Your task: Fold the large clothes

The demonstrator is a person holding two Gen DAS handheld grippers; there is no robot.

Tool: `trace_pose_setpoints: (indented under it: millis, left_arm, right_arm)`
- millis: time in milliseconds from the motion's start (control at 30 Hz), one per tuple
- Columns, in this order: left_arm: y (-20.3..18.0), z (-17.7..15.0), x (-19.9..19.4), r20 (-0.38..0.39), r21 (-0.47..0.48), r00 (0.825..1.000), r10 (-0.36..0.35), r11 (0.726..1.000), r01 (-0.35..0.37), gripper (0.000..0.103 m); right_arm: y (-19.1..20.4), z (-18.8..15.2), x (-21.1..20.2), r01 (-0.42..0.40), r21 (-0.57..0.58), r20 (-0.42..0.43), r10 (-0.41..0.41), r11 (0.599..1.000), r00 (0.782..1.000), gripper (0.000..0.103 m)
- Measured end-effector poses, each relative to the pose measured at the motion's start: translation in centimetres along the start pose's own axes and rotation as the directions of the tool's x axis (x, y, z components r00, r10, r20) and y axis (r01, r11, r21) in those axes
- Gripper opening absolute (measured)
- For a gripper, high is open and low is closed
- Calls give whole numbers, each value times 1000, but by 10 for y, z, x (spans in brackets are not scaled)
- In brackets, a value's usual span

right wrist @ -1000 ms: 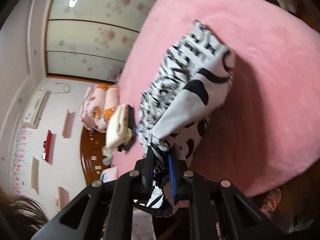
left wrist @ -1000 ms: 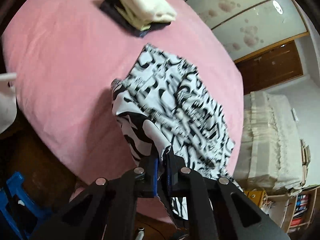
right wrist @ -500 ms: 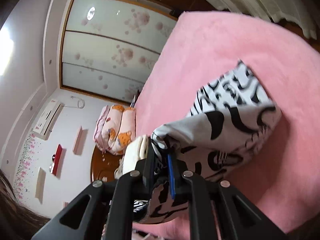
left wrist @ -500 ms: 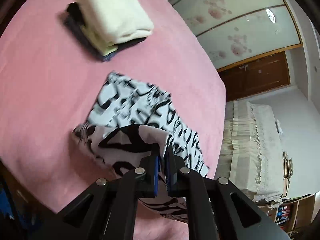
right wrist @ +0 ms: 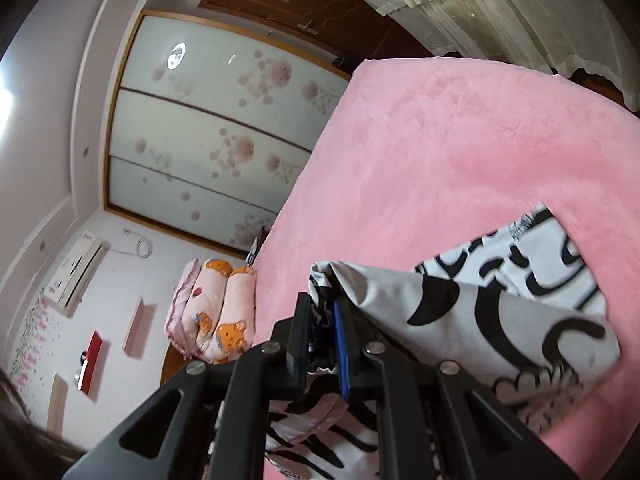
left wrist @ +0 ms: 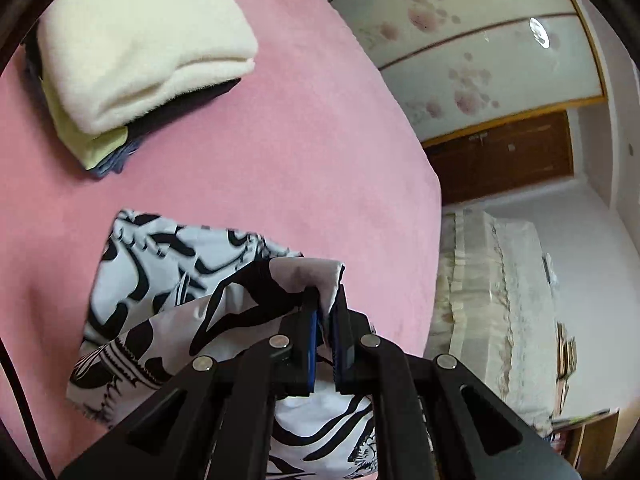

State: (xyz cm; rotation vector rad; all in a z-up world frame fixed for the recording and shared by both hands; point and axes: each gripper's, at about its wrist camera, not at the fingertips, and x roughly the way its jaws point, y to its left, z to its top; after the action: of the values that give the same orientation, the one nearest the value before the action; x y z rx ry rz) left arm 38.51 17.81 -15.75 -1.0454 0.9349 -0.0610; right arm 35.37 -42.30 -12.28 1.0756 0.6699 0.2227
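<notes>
Both grippers have carried the near edge of the black-and-white patterned garment (left wrist: 168, 276) fwd across the pink bedspread (left wrist: 280, 152) over the last sec. A sec ago most of the cloth lay stretched out ahead of the left gripper (left wrist: 325, 312); now a short flat strip shows beyond the lifted flap, and the folded pile of clothes (left wrist: 132, 52) looms much closer at upper left. In the right wrist view the garment (right wrist: 512, 312) has likewise gone from a hanging bunch to a flap doubling over the part lying flat.

My read: this is the fold-over stroke, approx past halfway. The held edge prob. needs lowering onto the far edge next, corners matched. Risk: the flap sags in the middle btw the two grips and creases.

Left gripper's fingers are pinched almost fully together on a corner of the garment. Right gripper (right wrist: 322, 312) has its fingers narrow too, w/ a thicker bunch of the same cloth clamped btw them.

Count:
- patterned garment: 1, on the bed, partly lifted
- grippers: 2, both gripping it
- folded pile: 1, cream item on top, yellow-green and dark layers under; exact no. of items can't tell
- bear-print pillows (right wrist: 216, 312): 2 as best I can tell, at the bed's far end
</notes>
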Motion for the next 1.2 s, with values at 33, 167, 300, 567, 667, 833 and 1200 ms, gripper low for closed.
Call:
trace_pose_setpoints:
  millis: [33, 167, 300, 567, 667, 833, 1200]
  left_arm:
    - [2, 4, 8, 2, -11, 1000, 5, 1000, -5, 3]
    - [11, 21, 50, -3, -25, 999, 48, 999, -48, 3]
    - [20, 32, 93, -24, -25, 991, 129, 991, -129, 3]
    - [39, 44, 142, -42, -48, 973, 229, 972, -231, 5]
    - [34, 44, 152, -45, 9, 956, 290, 957, -289, 13]
    - [11, 44, 135, 19, 83, 944, 330, 940, -330, 40]
    - [-65, -22, 108, -47, 385, 934, 354, 869, -310, 59]
  right_arm:
    - [-6, 6, 14, 8, 10, -7, -8, 1000, 1000, 10]
    - [-22, 21, 56, 91, -5, -37, -91, 996, 995, 10]
    - [-48, 33, 105, 188, -1, -74, -187, 982, 980, 10]
    - [-87, 34, 161, 344, -8, -107, -343, 939, 933, 11]
    - [-94, 33, 174, 415, -35, -108, -417, 909, 903, 16]
    - [-76, 33, 177, 495, -86, -94, -502, 865, 860, 17]
    - [-6, -26, 148, 514, -237, -69, -542, 824, 837, 20]
